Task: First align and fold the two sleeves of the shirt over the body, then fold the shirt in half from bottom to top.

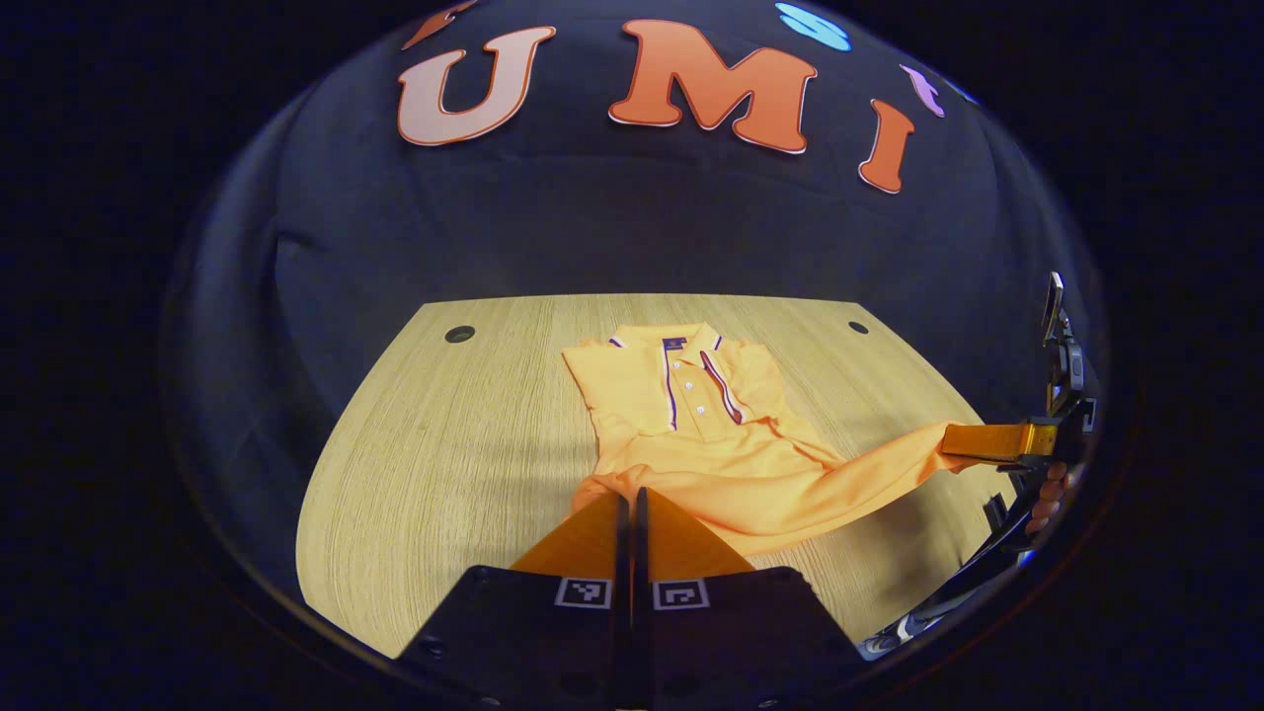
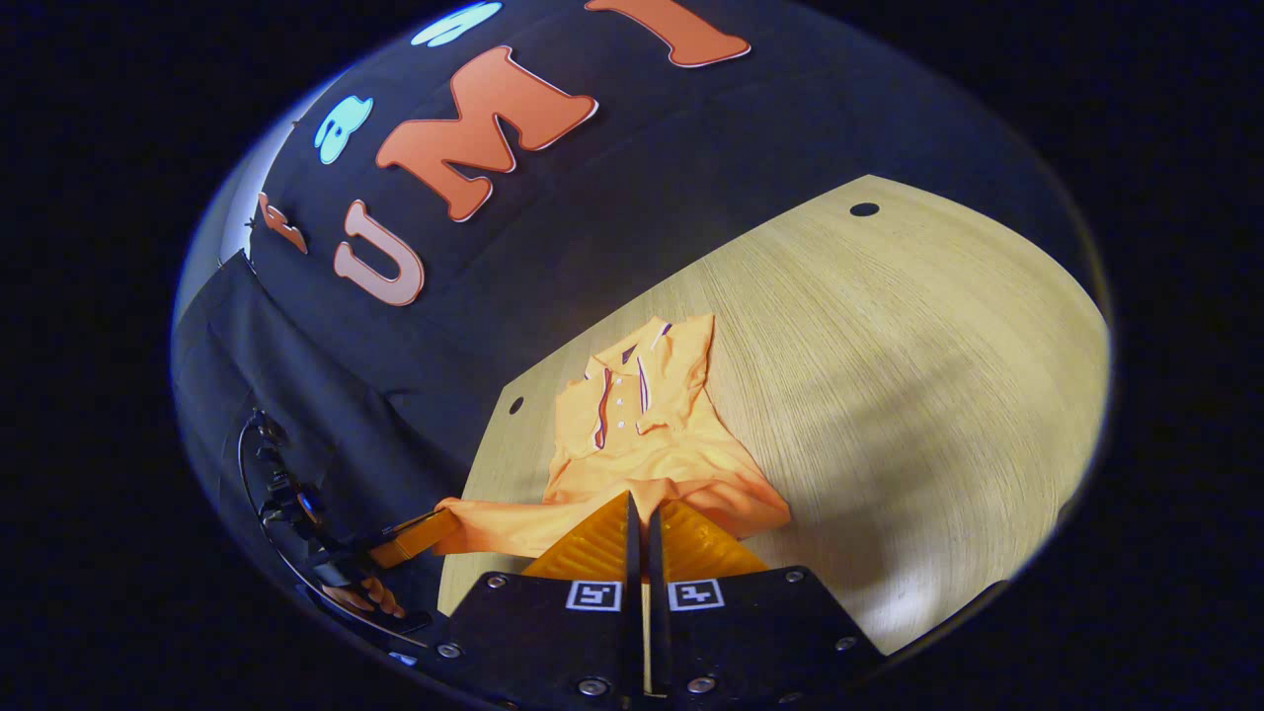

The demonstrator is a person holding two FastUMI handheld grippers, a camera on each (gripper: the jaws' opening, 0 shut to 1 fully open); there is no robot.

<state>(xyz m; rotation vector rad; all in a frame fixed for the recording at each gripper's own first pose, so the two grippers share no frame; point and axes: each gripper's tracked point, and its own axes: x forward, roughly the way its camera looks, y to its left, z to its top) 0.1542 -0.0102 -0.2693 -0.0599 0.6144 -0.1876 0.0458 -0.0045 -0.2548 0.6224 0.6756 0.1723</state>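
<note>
An orange polo shirt (image 1: 681,415) lies on the wooden table (image 1: 454,454) with its collar at the far end and its sleeves folded in over the body. In the left gripper view my left gripper (image 1: 632,499) is shut on the near hem. The right gripper (image 1: 987,441) pinches the hem's other corner and holds it stretched off to the right, above the table. In the right gripper view my right gripper (image 2: 640,506) is shut on the shirt (image 2: 632,434) at its hem, and the left gripper (image 2: 420,533) holds the hem at the far left.
The table (image 2: 938,375) has round holes near its far corners (image 1: 459,334) (image 2: 864,209). Black cloth walls close off the back. A hand (image 1: 1049,499) holds the right gripper at the table's right edge. Bare wood lies on both sides of the shirt.
</note>
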